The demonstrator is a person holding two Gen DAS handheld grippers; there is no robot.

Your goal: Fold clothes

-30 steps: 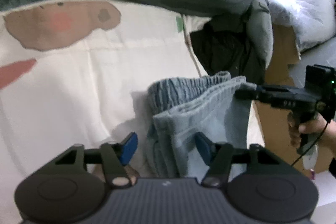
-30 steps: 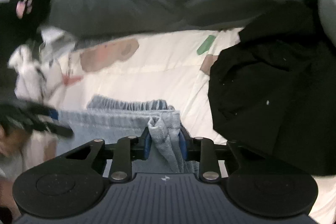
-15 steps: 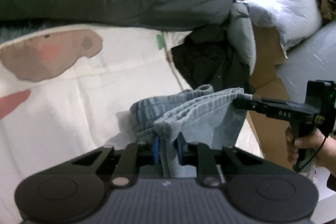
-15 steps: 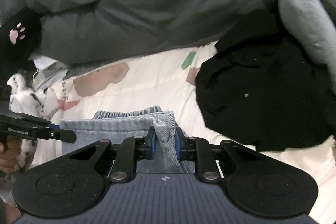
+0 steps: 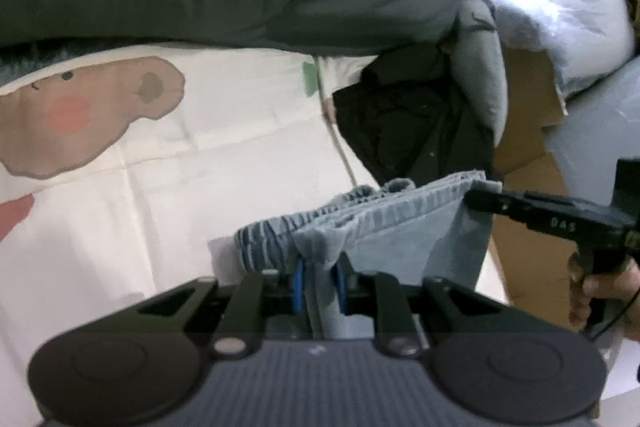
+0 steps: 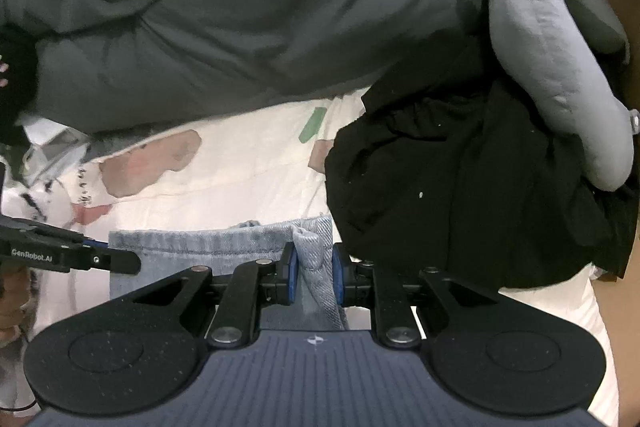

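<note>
Above the cream bed sheet (image 5: 224,163): blue denim garment (image 5: 400,231), stretched between left claw (image 5: 318,283) and right claw (image 6: 312,273), both clamped on its waistband corners; lower part hidden behind claw bodies.

Black tongs (image 6: 312,273) with blue pads (image 6: 293,269) and silver screws

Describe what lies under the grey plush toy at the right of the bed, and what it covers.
The grey plush toy rests on a heap of black clothing, which lies on the cream printed bedsheet. Whatever the heap and toy cover beneath them cannot be seen.
</note>
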